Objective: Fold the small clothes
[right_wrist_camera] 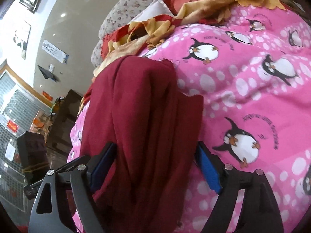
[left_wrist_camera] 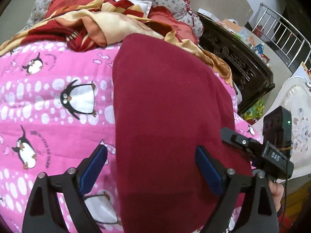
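A dark red garment (left_wrist_camera: 171, 116) lies folded lengthwise on a pink penguin-print quilt (left_wrist_camera: 48, 101). My left gripper (left_wrist_camera: 151, 155) is open, its jaws wide apart over the garment's near left edge. The right gripper's body (left_wrist_camera: 268, 151) shows at the garment's right edge. In the right wrist view the same red garment (right_wrist_camera: 143, 120) lies in soft lengthwise folds on the quilt (right_wrist_camera: 252, 97). My right gripper (right_wrist_camera: 155, 155) is open, with its jaws on either side of the garment's near end.
A red and gold blanket (left_wrist_camera: 97, 23) is heaped at the far end of the bed. A dark carved cabinet (left_wrist_camera: 237, 58) and a white padded headboard (left_wrist_camera: 295, 116) stand to the right. A metal railing (left_wrist_camera: 281, 33) is beyond.
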### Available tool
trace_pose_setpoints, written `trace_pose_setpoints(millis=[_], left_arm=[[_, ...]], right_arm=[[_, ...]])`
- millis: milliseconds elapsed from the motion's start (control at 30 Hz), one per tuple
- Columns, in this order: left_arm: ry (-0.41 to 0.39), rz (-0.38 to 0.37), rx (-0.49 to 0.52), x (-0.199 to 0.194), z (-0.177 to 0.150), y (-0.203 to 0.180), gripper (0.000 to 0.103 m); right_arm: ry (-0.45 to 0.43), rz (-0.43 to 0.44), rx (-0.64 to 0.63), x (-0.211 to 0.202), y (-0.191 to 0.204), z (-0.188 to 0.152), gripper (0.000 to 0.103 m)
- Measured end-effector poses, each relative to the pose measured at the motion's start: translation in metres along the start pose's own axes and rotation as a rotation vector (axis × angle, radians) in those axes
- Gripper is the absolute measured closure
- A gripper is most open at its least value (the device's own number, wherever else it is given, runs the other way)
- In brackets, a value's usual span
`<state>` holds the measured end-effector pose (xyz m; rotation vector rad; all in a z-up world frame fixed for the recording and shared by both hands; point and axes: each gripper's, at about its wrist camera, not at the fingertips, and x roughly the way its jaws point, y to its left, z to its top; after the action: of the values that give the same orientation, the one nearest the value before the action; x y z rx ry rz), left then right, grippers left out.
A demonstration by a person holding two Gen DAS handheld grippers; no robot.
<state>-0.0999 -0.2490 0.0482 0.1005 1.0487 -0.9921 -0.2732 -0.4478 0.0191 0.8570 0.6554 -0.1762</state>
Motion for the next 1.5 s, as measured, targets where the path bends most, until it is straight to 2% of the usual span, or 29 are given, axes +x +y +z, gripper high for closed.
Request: trace_pose_setpoints(millis=[100, 233, 300, 333, 400, 467, 567, 633, 767, 900, 967, 1033, 1100, 1133, 1200, 1300, 1333, 1400, 1500], left_arm=[[0.0, -0.007, -0.009, 0.008, 0.0, 0.0, 0.005], [0.001, -0.014, -0.016, 0.014, 0.001, -0.003, 0.005], [0.012, -0.036, -0.029, 0.017, 0.001, -0.004, 0.012], [0.018, -0.045, -0.033, 0.017, 0.001, -0.004, 0.018], [0.009, -0.035, -0.022, 0.014, 0.001, -0.008, 0.026], [-0.004, -0.019, 0.006, 0.004, -0.002, -0.014, 0.039], [-0.013, -0.014, 0.022, -0.014, -0.003, -0.017, 0.052], [-0.009, -0.026, 0.009, -0.032, -0.005, -0.017, 0.054], [0.002, -0.008, -0.003, -0.07, -0.016, -0.01, 0.054], [0.022, 0.063, -0.022, -0.107, -0.041, 0.01, 0.053], [0.041, 0.104, -0.04, -0.114, -0.056, 0.023, 0.053], [0.078, 0.14, -0.067, -0.108, -0.07, 0.035, 0.052], [0.099, 0.162, -0.099, -0.1, -0.082, 0.047, 0.044], [0.086, 0.174, -0.1, -0.101, -0.085, 0.049, 0.039], [0.053, 0.206, -0.087, -0.107, -0.087, 0.047, 0.037], [0.035, 0.23, -0.077, -0.112, -0.087, 0.042, 0.033], [0.03, 0.243, -0.073, -0.113, -0.088, 0.041, 0.032], [0.019, 0.269, -0.057, -0.116, -0.089, 0.038, 0.032], [0.003, 0.301, -0.033, -0.116, -0.091, 0.035, 0.032]], right_arm=[[0.001, 0.011, -0.003, 0.007, 0.003, 0.006, 0.008], [-0.007, -0.019, -0.048, 0.014, 0.01, 0.006, 0.009], [-0.016, -0.024, -0.048, 0.012, 0.011, 0.004, 0.016], [-0.023, -0.031, -0.047, 0.011, 0.012, 0.003, 0.022], [-0.035, -0.042, -0.054, 0.007, 0.015, 0.002, 0.032], [-0.045, -0.046, -0.076, 0.001, 0.022, 0.0, 0.044], [-0.048, -0.052, -0.113, -0.01, 0.037, -0.001, 0.048], [-0.054, -0.031, -0.129, -0.019, 0.05, -0.002, 0.049], [-0.025, 0.035, -0.139, -0.032, 0.08, -0.01, 0.049], [0.049, 0.082, -0.15, -0.026, 0.106, -0.036, 0.049], [0.086, 0.092, -0.159, -0.015, 0.114, -0.052, 0.044], [0.15, 0.058, -0.162, 0.004, 0.115, -0.065, 0.039], [0.208, -0.023, -0.174, 0.018, 0.109, -0.075, 0.039], [0.21, -0.038, -0.173, 0.017, 0.107, -0.077, 0.039], [0.189, -0.03, -0.165, 0.004, 0.107, -0.076, 0.039], [0.117, -0.072, -0.231, -0.026, 0.123, -0.072, 0.039], [0.106, -0.055, -0.264, -0.035, 0.132, -0.072, 0.04], [0.121, -0.012, -0.333, -0.042, 0.151, -0.075, 0.045], [0.14, -0.013, -0.455, -0.045, 0.179, -0.095, 0.051]])
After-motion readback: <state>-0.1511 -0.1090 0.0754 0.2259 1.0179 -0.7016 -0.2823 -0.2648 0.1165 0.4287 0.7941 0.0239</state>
